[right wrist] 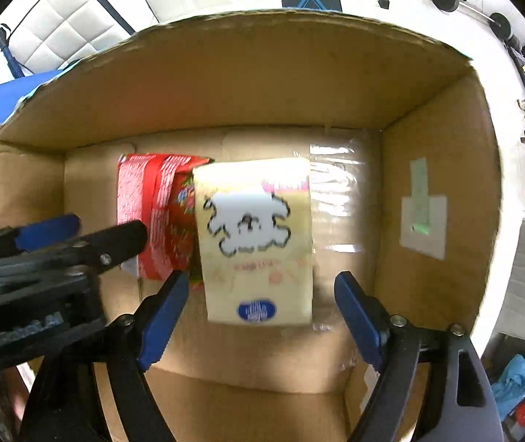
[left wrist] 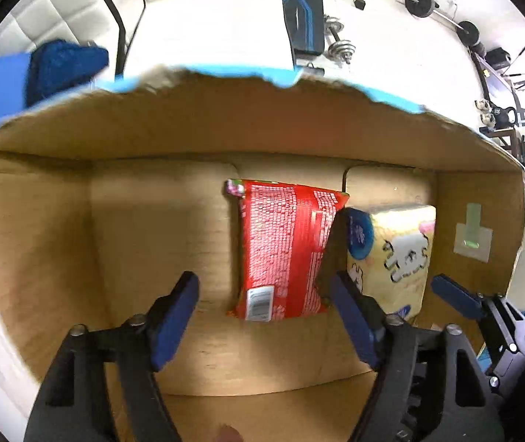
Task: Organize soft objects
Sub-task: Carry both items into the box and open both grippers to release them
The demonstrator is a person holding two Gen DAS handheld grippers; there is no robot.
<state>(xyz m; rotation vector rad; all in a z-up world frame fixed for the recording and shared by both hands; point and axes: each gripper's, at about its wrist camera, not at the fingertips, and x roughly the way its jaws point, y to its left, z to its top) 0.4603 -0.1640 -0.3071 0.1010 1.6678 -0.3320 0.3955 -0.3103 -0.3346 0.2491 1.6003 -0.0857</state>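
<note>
An open cardboard box (left wrist: 225, 129) holds two soft packs on its floor. A red printed packet (left wrist: 281, 250) lies between the wide-apart pads of my left gripper (left wrist: 262, 291), which is open and points down; neither pad presses on it. Right beside it lies a pale yellow tissue pack (right wrist: 259, 243) with a white cartoon figure. My right gripper (right wrist: 262, 280) straddles this pack, open, with gaps on both sides. The red packet (right wrist: 155, 217) touches the yellow pack's left side. The yellow pack (left wrist: 398, 254) also shows in the left wrist view.
The box walls (right wrist: 244, 73) stand close around both grippers; a taped label (right wrist: 422, 217) is on the right wall. Outside lie a blue cloth (left wrist: 63, 66), a weight bench (left wrist: 303, 18), dumbbells (left wrist: 339, 40) and a white quilted cushion (right wrist: 71, 25).
</note>
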